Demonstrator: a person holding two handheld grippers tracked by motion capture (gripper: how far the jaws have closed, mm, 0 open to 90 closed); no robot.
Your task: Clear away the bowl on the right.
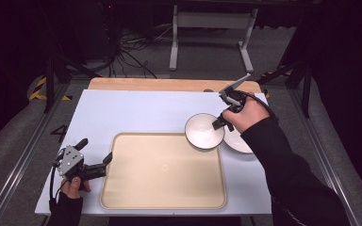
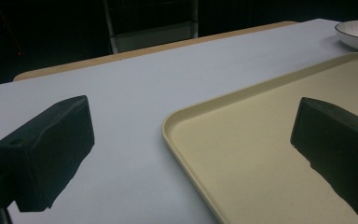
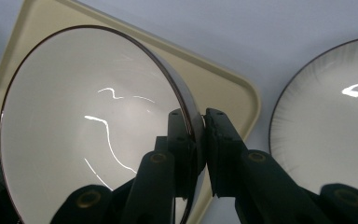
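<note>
The right gripper point(image 3: 200, 140) was clenched on the rim of a white bowl point(image 1: 202, 133), held over the tray's point(image 1: 136, 188) far right corner. A second bowl point(image 1: 239, 141) sat just beside it on the bench point(image 1: 122, 108). The left gripper point(image 1: 96, 157) stood released at the tray's left edge, one jaw over the tray, one over bare bench. The tray's bed lay open.

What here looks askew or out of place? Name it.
Nothing is spilled or damaged. The bowl is tilted, pinched at its rim by the right gripper above the tray's corner, beside the plate.
</note>
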